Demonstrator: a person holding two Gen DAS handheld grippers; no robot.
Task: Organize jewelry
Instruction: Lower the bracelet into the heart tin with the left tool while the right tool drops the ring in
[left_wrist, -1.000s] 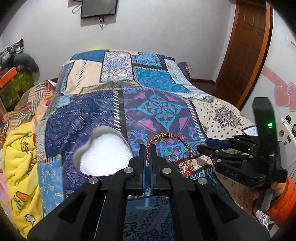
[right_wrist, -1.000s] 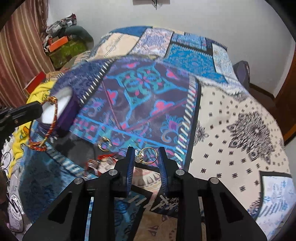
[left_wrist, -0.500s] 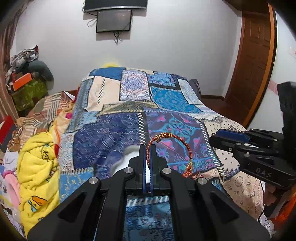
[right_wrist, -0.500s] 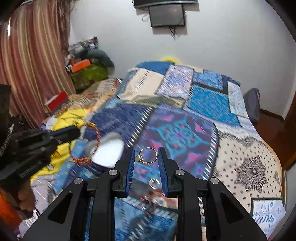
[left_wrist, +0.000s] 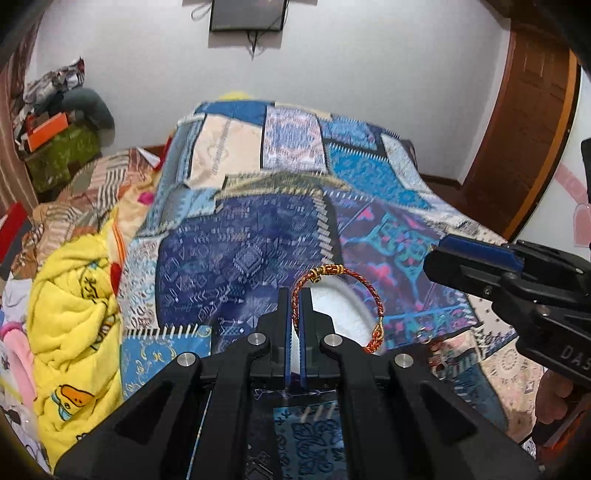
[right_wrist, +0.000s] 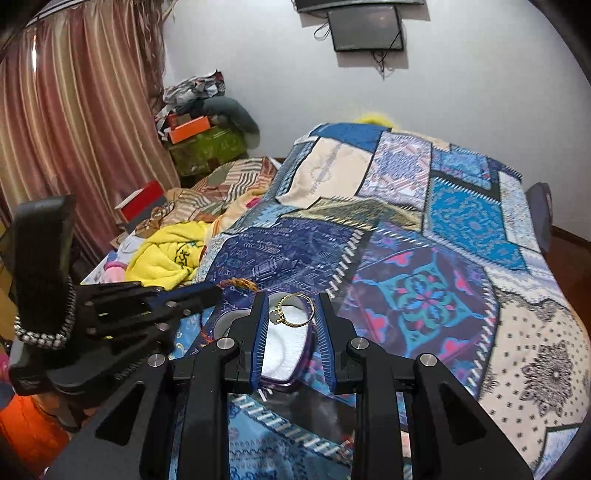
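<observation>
The box (left_wrist: 343, 306) shows only as a white sliver in the left view; the left tool (left_wrist: 294, 295) covers its 9 o'clock side. In the right view the right tool (right_wrist: 291, 314) hides the box's flanks. The quilt (left_wrist: 243, 258) is motion-blurred. Small jewelry (left_wrist: 436, 347) at 3 o'clock is too blurred to tell. The screen (left_wrist: 247, 14) is cut at 12 o'clock.

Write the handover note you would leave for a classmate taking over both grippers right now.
Left gripper: jaws shut on the red braided bracelet, which hangs beside them.
Right gripper: jaws shut on the gold ring.
Both are held over the white-lined box on the patchwork bedspread.
Done: both pieces picked up.
Left: release each into the box. More small pieces seem to lie on the bedspread near the box; check them.
</observation>
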